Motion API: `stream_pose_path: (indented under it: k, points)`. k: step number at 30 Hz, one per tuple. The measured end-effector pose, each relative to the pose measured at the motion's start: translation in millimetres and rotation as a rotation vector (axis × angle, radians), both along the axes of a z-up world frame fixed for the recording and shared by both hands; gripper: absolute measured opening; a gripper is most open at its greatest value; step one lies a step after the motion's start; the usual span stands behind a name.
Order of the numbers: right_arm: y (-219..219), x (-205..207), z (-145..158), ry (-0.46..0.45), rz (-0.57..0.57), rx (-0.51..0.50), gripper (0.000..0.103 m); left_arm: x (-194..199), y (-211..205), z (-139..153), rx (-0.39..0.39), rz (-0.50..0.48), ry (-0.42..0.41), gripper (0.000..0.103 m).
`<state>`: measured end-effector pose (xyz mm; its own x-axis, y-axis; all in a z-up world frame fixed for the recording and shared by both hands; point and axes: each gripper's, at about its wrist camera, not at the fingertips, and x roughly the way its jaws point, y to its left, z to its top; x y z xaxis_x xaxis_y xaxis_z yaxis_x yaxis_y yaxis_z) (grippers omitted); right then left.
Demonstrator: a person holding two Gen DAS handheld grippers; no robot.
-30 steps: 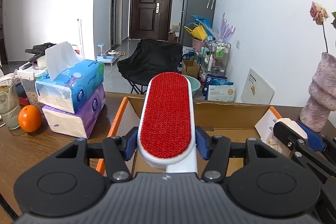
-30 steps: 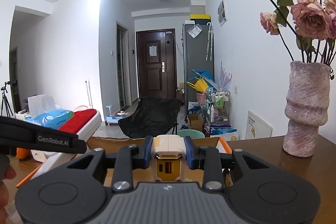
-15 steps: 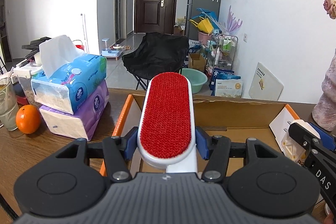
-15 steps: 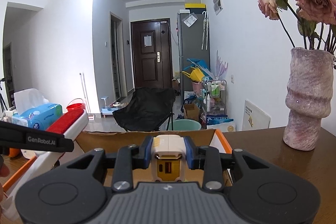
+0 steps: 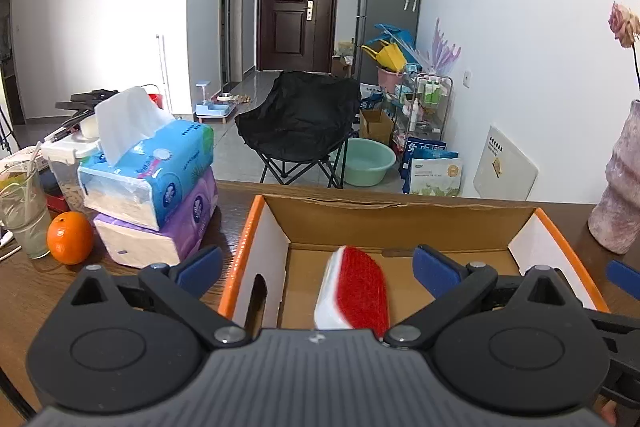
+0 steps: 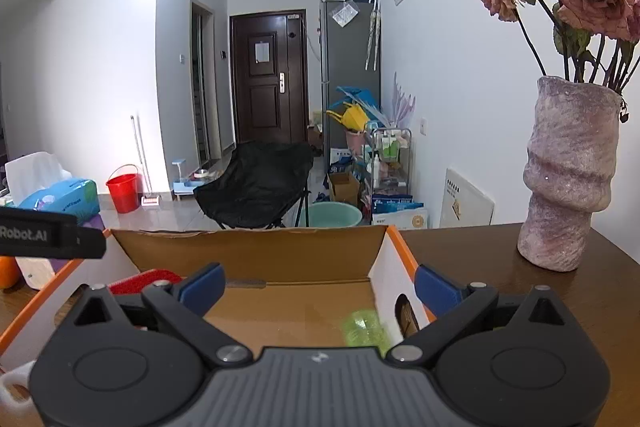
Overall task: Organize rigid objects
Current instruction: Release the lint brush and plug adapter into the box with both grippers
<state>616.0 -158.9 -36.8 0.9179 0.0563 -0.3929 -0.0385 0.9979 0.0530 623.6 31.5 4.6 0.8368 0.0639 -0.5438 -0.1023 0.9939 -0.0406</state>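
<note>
An open cardboard box (image 5: 400,217) with an orange rim stands on the wooden table, right below both grippers. My left gripper (image 5: 318,265) is over it with its jaws opening wide and nothing pressed between the pads. The red-faced lint brush (image 5: 356,291) is blurred inside the box. My right gripper (image 6: 319,287) is also opening over the same box (image 6: 256,247), with nothing held. A blurred green thing (image 6: 364,327) shows on the box floor below it. The brush (image 6: 140,277) shows at the left there.
Two stacked tissue packs (image 5: 152,187), an orange (image 5: 69,237) and a glass (image 5: 24,215) stand left of the box. A pink vase (image 6: 568,175) with dried roses stands to the right. The table's far edge runs just behind the box, with a black chair (image 5: 300,119) beyond.
Both grippers have opened. The lint brush has left the left jaws and dropped into the box. The small white and yellow object is gone from the right jaws.
</note>
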Motion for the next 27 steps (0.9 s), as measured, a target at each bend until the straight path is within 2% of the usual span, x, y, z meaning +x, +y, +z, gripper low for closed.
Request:
stream_pose_path:
  k: [27]
  points:
    - [1.1,-3.4,7.8,0.147,0.015,-0.042,0.103,-10.3,-3.5,0.8,0.022,-0.009,0.073,0.103]
